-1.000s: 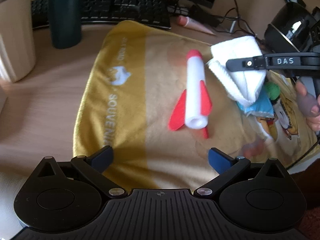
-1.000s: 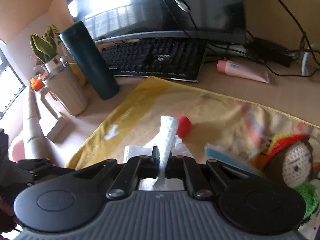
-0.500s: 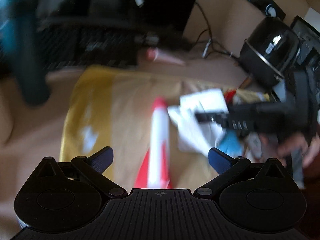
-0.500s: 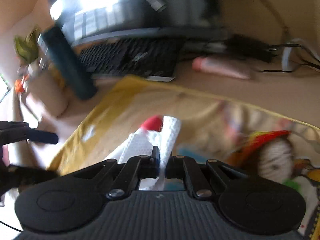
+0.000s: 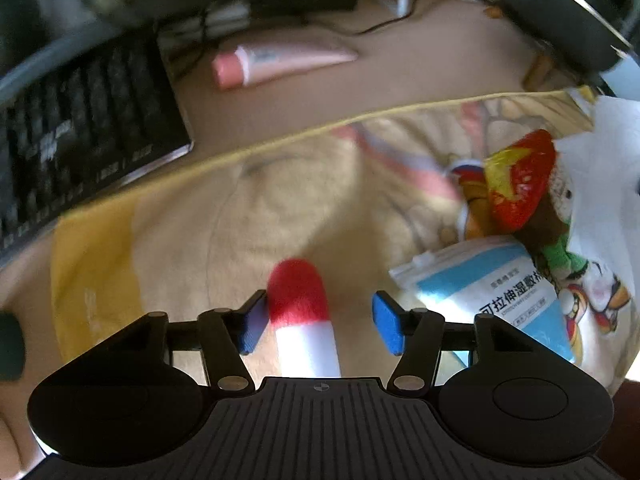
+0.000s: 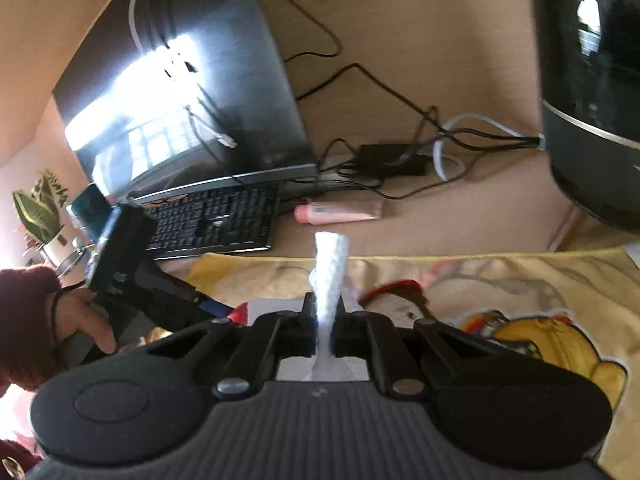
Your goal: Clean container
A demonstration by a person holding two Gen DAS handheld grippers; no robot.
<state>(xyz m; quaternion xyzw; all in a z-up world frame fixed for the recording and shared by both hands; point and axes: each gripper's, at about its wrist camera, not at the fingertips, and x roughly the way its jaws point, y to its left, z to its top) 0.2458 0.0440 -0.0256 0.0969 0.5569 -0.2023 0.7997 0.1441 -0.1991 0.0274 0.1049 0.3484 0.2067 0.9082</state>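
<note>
My left claw [image 5: 316, 326] is spread around the rocket-shaped container [image 5: 304, 320] lying on the yellow cloth [image 5: 160, 248], light, stiff plastic I'd grip mid-body, while at 2 o'clock my right claw [image 6: 323, 318] pinches a soft tissue [image 6: 330, 264].

rocket's lower body [image 5: 308, 344] hidden behind hand-held gripper, keyboard [image 5: 80, 128] blurred, white tissue [image 5: 604, 168] cut off
</note>
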